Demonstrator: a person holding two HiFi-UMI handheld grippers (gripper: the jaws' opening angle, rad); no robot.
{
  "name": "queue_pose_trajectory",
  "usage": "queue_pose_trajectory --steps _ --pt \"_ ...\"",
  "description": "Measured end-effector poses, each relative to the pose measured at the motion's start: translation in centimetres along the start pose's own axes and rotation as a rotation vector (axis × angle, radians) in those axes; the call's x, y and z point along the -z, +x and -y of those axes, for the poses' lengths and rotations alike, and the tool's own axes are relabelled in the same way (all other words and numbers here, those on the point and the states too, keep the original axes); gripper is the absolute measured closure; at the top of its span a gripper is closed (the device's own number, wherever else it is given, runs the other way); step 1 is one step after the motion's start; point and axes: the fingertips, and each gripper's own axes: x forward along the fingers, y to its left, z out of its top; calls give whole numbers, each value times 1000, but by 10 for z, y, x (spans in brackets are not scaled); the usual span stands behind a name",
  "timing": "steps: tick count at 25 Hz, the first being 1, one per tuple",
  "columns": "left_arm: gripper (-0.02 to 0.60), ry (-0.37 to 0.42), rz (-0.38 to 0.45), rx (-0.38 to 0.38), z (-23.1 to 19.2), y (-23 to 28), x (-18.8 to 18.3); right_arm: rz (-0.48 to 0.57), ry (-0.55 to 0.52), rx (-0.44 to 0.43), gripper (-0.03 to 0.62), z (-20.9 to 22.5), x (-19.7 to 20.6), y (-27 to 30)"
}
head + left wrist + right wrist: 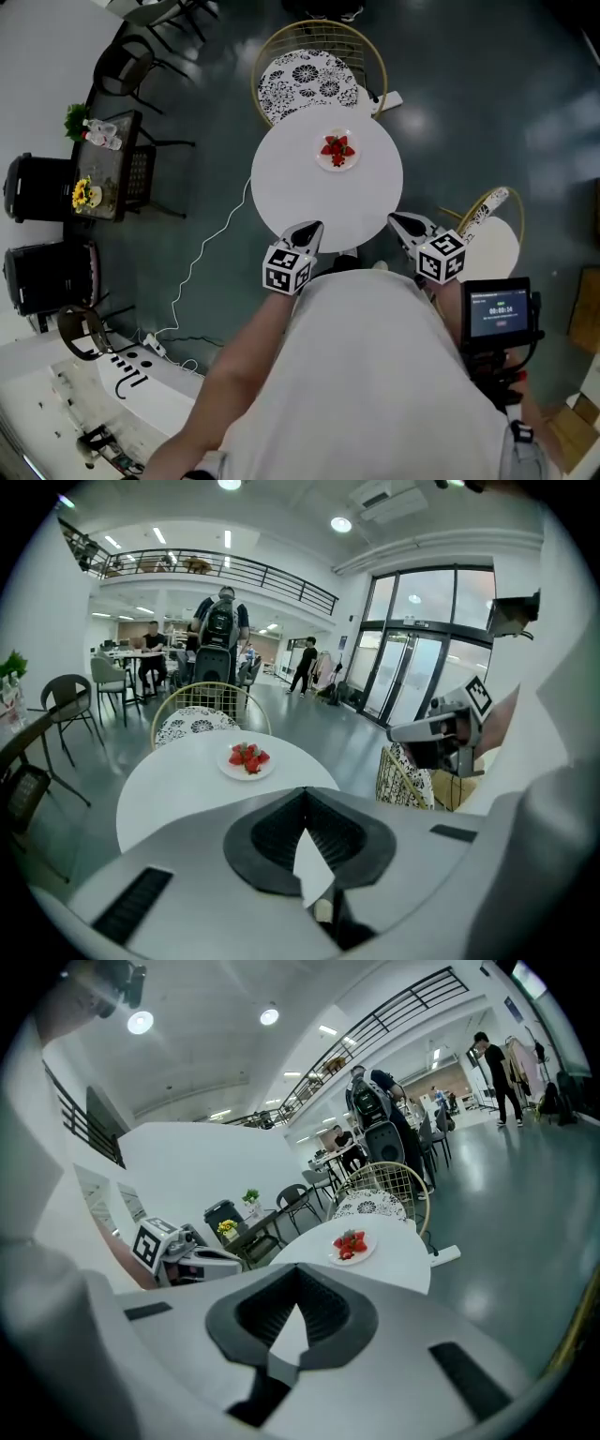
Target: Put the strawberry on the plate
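1. Here we go: our left gripper (pixel 309 231) has its jaws pressed flat together, and its own view shows nothing caught between the dark pads.
2. Our right gripper (pixel 403 223) gives the same story. Its jaws meet in a clean line and it carries nothing.
3. From the head view, both grippers hover at the near rim of the round white table (pixel 291 202). The left one is at about 6 o'clock of the tabletop and the right one at about 4 o'clock, well apart from each other.
4. And there they are: the red strawberries (pixel 337 148) lie in a little heap on the small round white plate (pixel 322 162). It sits toward 12 o'clock on the tabletop, well apart from both grippers.
5. Just past the table at 12 o'clock we see a gold wire chair (pixel 375 66) with a black-and-white patterned cushion (pixel 305 75).
6. A second gold wire chair (pixel 487 208) stands beside the table at 4 o'clock, just beyond our right gripper.
7. Out at 9 o'clock in the head view stands a dark side table (pixel 117 164) carrying yellow flowers (pixel 82 193).
8. Down at 5 o'clock in the head view, a black device with a lit screen (pixel 499 314) faces up at us.
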Motion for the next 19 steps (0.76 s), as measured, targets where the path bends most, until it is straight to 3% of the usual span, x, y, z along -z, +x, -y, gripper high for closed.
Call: queue_pose_trajectory --steps 12,19 --pt "575 -35 73 -51 14 -38 10 11 -36 -37 589 -25 11 -10" --pt "575 -39 61 -50 32 -23 16 7 -38 -41 589 -13 14 -25"
